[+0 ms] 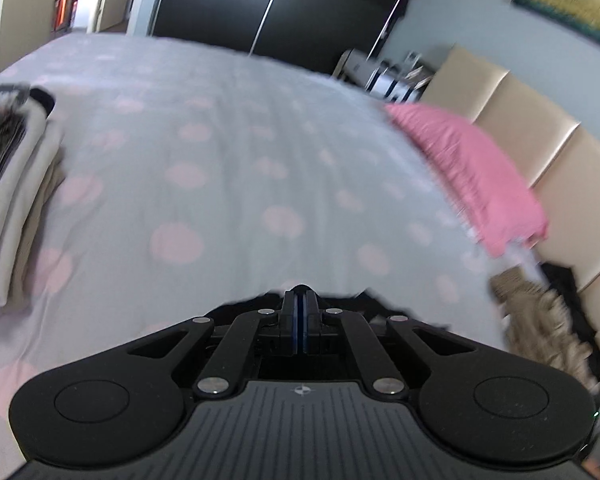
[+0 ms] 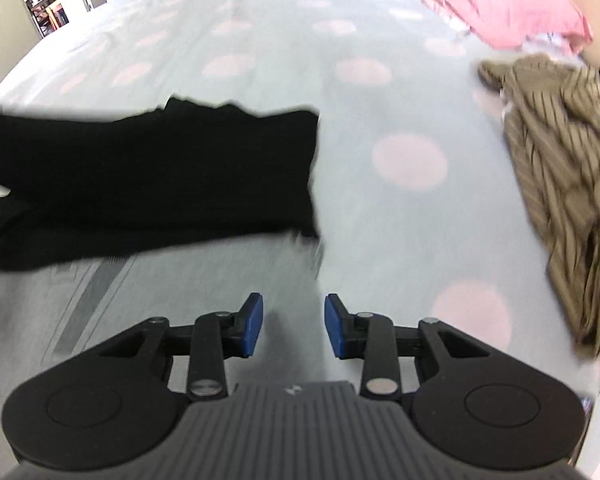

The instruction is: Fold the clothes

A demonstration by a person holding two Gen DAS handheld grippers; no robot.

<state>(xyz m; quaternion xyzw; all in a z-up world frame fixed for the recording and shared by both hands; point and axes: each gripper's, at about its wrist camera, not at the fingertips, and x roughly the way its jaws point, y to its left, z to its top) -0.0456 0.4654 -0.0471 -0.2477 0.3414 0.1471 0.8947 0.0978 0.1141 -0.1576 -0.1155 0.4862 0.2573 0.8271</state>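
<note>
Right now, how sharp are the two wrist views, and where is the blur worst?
Left wrist: bedspread and pink pillow smeared by motion, fisheye bending the headboard. Right wrist: striped garment streaked, black garment has soft edges, no fabric detail.

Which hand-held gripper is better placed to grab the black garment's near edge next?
Probably right. The right hand-held gripper is open, empty and just short of the black garment. The left hand-held gripper is shut, with only dark cloth edging past its tip.
</note>
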